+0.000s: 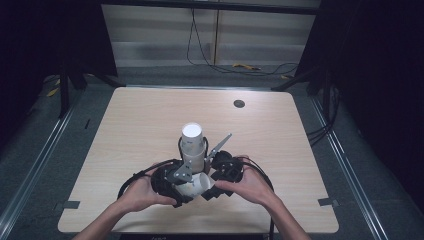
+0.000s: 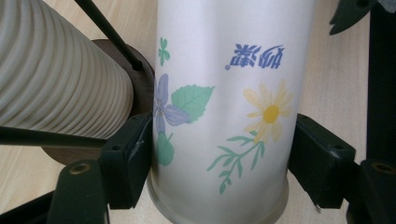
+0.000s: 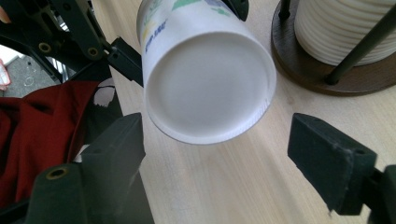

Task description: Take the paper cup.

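Left claw (image 1: 186, 186) is clamped on a single paper cup (image 1: 196, 184), held on its side low over the near edge of the surface (image 1: 280, 145); the left gripper view shows both pads pressed flat against the flower-printed wall of the cup (image 2: 224, 107), print upside down, rim toward the camera. Right claw (image 1: 212, 191) sits just beside it, jaws spread wide and holding nothing: the right gripper view looks at the cup's white base (image 3: 208, 88), which hangs between and beyond the two jaws without touching either. Step in hand, as I judge it: one cup has been taken off the stack and is gripped by the left claw alone, the right claw standing free of it. Next move likely calls for either a fresh hold on the base end by the right claw or carrying the cup off to set it down; either way the thin wall needs a light squeeze so it does not buckle. Farther off, the stack of ribbed white cups (image 1: 192, 145) stands upright in a wire holder on a dark round base (image 3: 322, 70), just behind both claws. The high view gives the stack's height and both hands; the gripper views give pad contact and the print.
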Available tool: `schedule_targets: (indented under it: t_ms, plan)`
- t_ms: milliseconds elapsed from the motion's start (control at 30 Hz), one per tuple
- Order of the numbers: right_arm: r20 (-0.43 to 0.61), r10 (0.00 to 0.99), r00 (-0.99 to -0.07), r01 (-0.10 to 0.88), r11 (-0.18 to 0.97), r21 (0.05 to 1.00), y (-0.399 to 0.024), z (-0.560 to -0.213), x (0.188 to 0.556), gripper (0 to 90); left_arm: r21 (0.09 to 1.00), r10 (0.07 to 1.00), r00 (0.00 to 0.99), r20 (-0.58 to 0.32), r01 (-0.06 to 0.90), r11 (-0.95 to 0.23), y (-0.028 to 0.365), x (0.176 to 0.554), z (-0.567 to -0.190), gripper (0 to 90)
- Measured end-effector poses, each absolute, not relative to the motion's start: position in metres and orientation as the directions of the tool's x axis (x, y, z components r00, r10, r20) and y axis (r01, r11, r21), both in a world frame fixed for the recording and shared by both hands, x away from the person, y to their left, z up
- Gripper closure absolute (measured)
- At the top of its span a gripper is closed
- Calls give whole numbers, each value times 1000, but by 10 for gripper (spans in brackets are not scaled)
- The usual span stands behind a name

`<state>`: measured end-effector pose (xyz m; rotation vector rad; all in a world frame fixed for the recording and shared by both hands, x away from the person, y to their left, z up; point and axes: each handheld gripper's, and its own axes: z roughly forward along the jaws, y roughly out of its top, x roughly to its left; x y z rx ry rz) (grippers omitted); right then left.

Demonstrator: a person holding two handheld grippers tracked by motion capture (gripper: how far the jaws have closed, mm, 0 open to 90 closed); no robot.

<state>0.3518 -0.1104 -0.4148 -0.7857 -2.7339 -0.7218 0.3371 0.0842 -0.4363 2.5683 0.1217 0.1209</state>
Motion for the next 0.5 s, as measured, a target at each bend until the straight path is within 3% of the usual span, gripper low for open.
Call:
schedule_targets:
  t_ms: [500]
  plan:
    - [428,392,-814,541,779,316,-101,-423,359,304,505,77,994,81,26,-863,71,326,-441,281]
